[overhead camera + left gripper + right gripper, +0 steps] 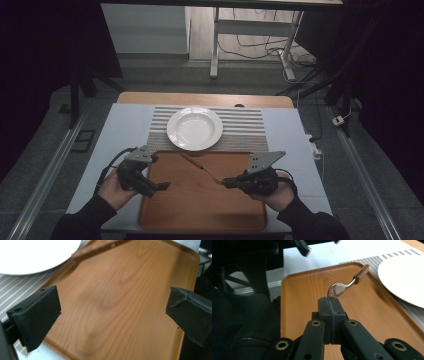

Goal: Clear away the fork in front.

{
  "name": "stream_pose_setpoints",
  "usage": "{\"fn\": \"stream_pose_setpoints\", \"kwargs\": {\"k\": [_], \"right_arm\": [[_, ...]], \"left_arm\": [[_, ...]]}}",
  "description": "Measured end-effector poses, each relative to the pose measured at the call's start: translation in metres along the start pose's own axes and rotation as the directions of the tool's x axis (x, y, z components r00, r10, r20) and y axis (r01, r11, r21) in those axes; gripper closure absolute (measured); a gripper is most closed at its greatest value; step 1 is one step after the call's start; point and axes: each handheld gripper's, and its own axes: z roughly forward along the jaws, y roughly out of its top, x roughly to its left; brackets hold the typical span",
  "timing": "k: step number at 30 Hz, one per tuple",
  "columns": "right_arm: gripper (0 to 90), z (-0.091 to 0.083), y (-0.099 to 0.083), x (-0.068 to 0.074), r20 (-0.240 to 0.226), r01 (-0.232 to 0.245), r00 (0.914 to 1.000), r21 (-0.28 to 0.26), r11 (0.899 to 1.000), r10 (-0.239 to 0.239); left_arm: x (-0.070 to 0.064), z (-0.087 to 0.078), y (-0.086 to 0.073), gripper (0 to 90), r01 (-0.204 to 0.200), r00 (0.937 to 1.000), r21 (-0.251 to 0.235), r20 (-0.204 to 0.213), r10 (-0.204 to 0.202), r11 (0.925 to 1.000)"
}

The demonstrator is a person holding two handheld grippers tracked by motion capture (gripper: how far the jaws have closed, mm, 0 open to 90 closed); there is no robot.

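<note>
A wooden tray (200, 210) lies at the table's near edge. My right gripper (225, 182) (329, 301) is shut on the metal end of a wooden-handled utensil (197, 165) (342, 287). The handle points toward the tray's far edge, and I cannot tell whether it is a fork or a spoon. Over the tray's left side my left gripper (152, 187) (112, 302) is open with nothing between its jaws, only bare tray (120, 302) below. An empty white plate (195, 128) (404, 277) (30, 255) sits on a striped placemat (245, 125) just beyond the tray.
A pale sheet (120, 130) covers the table on both sides of the tray and placemat. Beyond the table stand desk legs (215, 45) and loose cables (300, 65) on the floor. Metal rails (45, 175) run along both sides.
</note>
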Motion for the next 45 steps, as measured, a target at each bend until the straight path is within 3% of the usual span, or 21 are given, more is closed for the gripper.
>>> {"fn": "stream_pose_setpoints", "kwargs": {"k": [7,15,16,17,19,20,23,24,25,26,28,31,32,33,34,35,36,40,41,44,45], "right_arm": [[90.0,0.001,0.001,0.008,-0.071,0.004,0.9974,-0.01,1.0,-0.004],[90.0,0.003,0.003,0.017,-0.148,0.037,0.9882,-0.011,0.999,-0.038],[90.0,0.004,0.003,0.017,-0.153,0.041,0.9873,-0.01,0.999,-0.042],[90.0,0.004,0.003,0.018,-0.16,0.046,0.986,-0.006,0.999,-0.046],[90.0,0.004,0.004,0.019,-0.171,0.053,0.9838,-0.007,0.999,-0.054],[90.0,0.005,0.004,0.02,-0.177,0.056,0.9826,-0.008,0.998,-0.057],[90.0,0.005,0.005,0.021,-0.19,0.07,0.9794,-0.005,0.997,-0.07],[90.0,0.006,0.005,0.023,-0.199,0.082,0.9766,-0.002,0.997,-0.081],[90.0,0.006,0.005,0.023,-0.201,0.086,0.976,0.003,0.996,-0.084],[90.0,0.006,0.005,0.023,-0.205,0.088,0.975,0.005,0.996,-0.085],[90.0,0.006,0.005,0.024,-0.217,0.1,0.9714,0.007,0.995,-0.096],[90.0,0.007,0.005,0.026,-0.234,0.119,0.9656,0.013,0.993,-0.113],[90.0,0.007,0.005,0.027,-0.24,0.122,0.964,0.016,0.992,-0.115],[90.0,0.008,0.005,0.027,-0.242,0.123,0.9634,0.017,0.992,-0.116],[90.0,0.008,0.005,0.027,-0.25,0.124,0.9614,0.02,0.992,-0.116],[90.0,0.008,0.005,0.027,-0.257,0.127,0.9594,0.022,0.992,-0.117],[90.0,0.009,0.004,0.027,-0.264,0.128,0.9572,0.021,0.992,-0.118],[89.1,0.011,0.003,0.027,-0.286,0.131,0.9508,0.021,0.991,-0.119],[88.3,0.01,0.002,0.026,-0.286,0.131,0.9506,0.021,0.991,-0.12],[84.4,0.01,0.001,0.023,-0.258,0.112,0.9604,0.013,0.994,-0.105],[84.4,0.01,0.001,0.023,-0.258,0.112,0.9604,0.013,0.994,-0.105]], "left_arm": [[0.002,0.019,0.017,0.0,-0.099,0.9938,0.034,0.055,0.097,0.9945],[-0.003,0.036,0.03,8.3,-0.234,0.9688,0.062,0.098,0.228,0.9702],[-0.006,0.038,0.031,11.0,-0.277,0.9574,0.064,0.104,0.269,0.9588],[-0.006,0.038,0.031,13.2,-0.277,0.9574,0.064,0.104,0.269,0.9588],[-0.01,0.04,0.033,19.9,-0.335,0.9368,0.071,0.132,0.324,0.9395],[-0.01,0.04,0.033,23.0,-0.335,0.9368,0.071,0.132,0.324,0.9395],[-0.014,0.042,0.033,31.8,-0.386,0.9159,0.077,0.152,0.372,0.9194],[-0.017,0.042,0.032,36.3,-0.412,0.9038,0.077,0.161,0.396,0.9079],[-0.017,0.042,0.032,40.2,-0.412,0.9038,0.077,0.161,0.396,0.9079],[-0.02,0.042,0.032,43.0,-0.441,0.8894,0.078,0.173,0.423,0.8943],[-0.022,0.042,0.031,49.5,-0.453,0.882,0.075,0.183,0.434,0.8884],[-0.026,0.043,0.03,59.2,-0.492,0.856,0.072,0.221,0.467,0.8674],[-0.028,0.044,0.029,64.1,-0.517,0.8367,0.071,0.251,0.487,0.8529],[-0.028,0.044,0.029,66.9,-0.517,0.8367,0.071,0.251,0.487,0.8529],[-0.031,0.045,0.028,68.5,-0.54,0.8211,0.082,0.271,0.502,0.838],[-0.031,0.045,0.028,70.0,-0.54,0.8211,0.082,0.271,0.502,0.838],[-0.034,0.047,0.027,71.0,-0.559,0.8054,0.086,0.293,0.515,0.8246],[-0.036,0.048,0.026,74.6,-0.579,0.7866,0.093,0.325,0.525,0.81],[-0.037,0.049,0.024,75.8,-0.595,0.7693,0.094,0.354,0.532,0.7982],[-0.037,0.049,0.023,79.1,-0.604,0.7541,0.092,0.387,0.53,0.7917],[-0.037,0.049,0.023,79.7,-0.604,0.7541,0.092,0.387,0.53,0.7917]]}}
